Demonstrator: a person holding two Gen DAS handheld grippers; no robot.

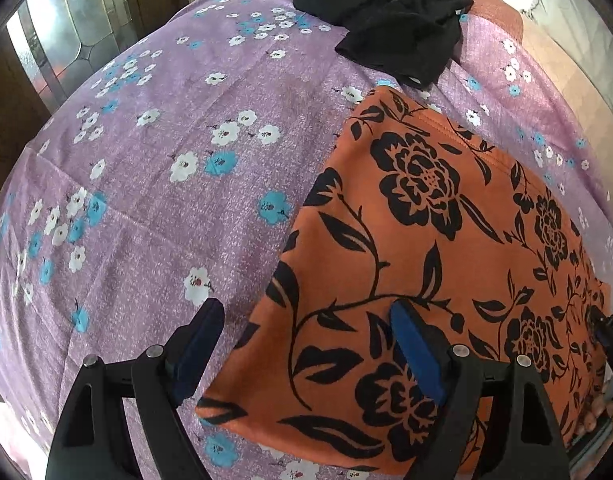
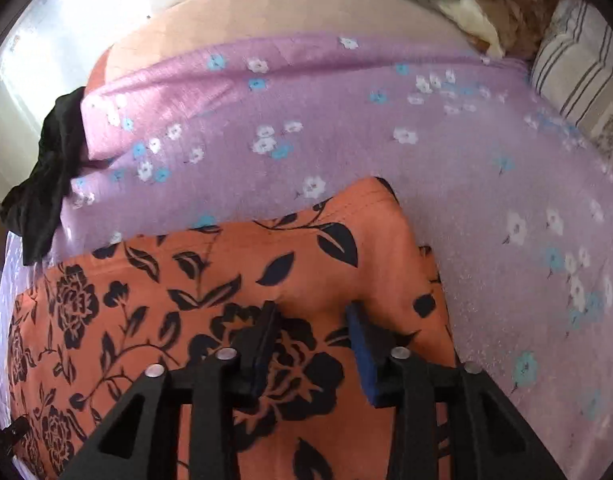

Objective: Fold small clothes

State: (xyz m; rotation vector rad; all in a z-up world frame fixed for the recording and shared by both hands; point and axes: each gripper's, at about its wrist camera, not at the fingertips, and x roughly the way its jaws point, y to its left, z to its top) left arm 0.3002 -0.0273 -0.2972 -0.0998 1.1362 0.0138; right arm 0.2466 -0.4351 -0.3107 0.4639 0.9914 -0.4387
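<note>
On the purple flowered sheet (image 1: 146,184), the left gripper (image 1: 302,332) stands wide apart over the near left corner of the flat orange cloth (image 1: 426,240), while the right gripper (image 2: 312,328) hangs half-parted above it, gripping nothing, black clothes (image 1: 386,16) beyond.

Your left gripper (image 1: 302,344) & right gripper (image 2: 312,344) look alike: black angular plastic arms w/ silver round screws, blue pads lining the fingers (image 1: 416,354).

blurred: right-wrist view; cut off: orange garment (image 1: 426,240) (bottom edge)
</note>
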